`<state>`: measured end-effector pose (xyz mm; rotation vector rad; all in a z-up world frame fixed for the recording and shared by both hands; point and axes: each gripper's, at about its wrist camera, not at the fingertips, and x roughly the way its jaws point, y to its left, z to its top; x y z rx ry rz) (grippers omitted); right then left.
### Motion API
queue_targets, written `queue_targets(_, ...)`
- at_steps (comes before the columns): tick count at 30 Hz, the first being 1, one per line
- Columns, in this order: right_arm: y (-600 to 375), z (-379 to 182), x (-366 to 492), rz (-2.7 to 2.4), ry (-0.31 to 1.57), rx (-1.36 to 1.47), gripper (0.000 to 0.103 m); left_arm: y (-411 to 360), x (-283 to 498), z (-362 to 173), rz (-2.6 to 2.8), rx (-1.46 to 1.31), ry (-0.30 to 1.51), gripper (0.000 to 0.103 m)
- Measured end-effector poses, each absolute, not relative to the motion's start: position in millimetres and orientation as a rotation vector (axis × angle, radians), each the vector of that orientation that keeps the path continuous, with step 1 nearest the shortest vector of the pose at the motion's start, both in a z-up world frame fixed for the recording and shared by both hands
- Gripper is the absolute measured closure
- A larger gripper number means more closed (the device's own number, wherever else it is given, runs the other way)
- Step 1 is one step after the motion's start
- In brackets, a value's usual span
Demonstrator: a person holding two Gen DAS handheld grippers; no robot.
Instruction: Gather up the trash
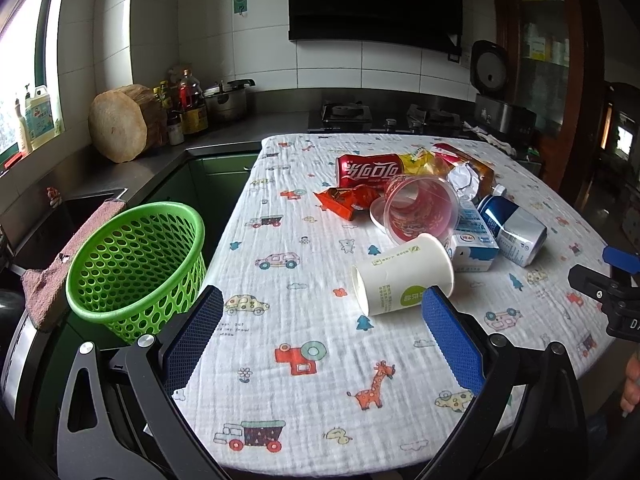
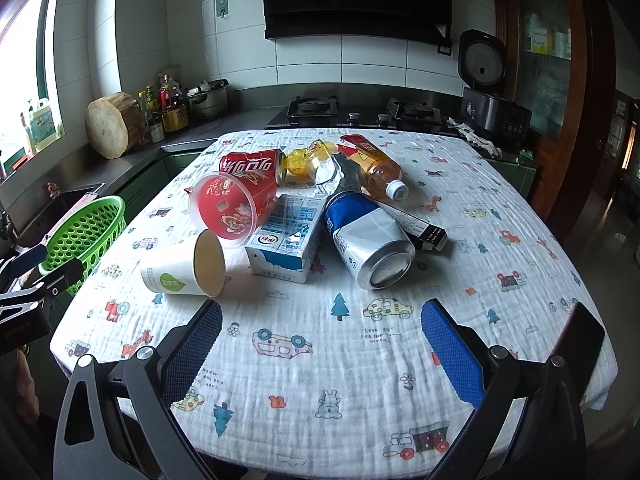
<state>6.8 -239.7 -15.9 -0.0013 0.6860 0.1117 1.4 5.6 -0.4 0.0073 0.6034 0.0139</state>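
Worktop (image 2: 500, 184) draped in a white cloth printed with cars, trees and giraffes, its far edge against the stove. Green perforated basket (image 1: 136, 268) standing off the worktop's left edge, beside the sink, apparently empty. Trash heaped toward the far middle of the worktop, every piece lying on its side: red plastic cup (image 2: 232, 210) resting over the milk carton (image 2: 286, 236) and touching the red cola can (image 2: 250, 168) behind it; blue and silver can (image 2: 368, 236) just right of the carton, open end facing the near edge; amber drink bottle (image 2: 376, 168) behind that, cap pointing right; white paper cup (image 2: 186, 266) nearest the near-left side, mouth turned right, touching the red cup's rim. Smaller bits tucked among these: yellow wrapper (image 2: 304, 160), crumpled foil (image 2: 330, 172), dark flat box (image 2: 420, 230) under the blue can's right flank, orange-red snack wrapper (image 1: 346, 202) left of the red cup. Left tongs (image 1: 322, 334) spread wide, empty, low over the near edge, aimed at the paper cup. Right tongs (image 2: 322, 344) likewise spread wide and empty above the near edge, well apart from the heap.
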Motion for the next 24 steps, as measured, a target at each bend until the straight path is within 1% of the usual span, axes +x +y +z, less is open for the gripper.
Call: queue_targets(24, -237.8, -15.8, 7.5, 0.113, 0.688, 0.000, 0.006, 6.8, 0.6, -0.7, 0.022, 0.009, 0.607, 0.005)
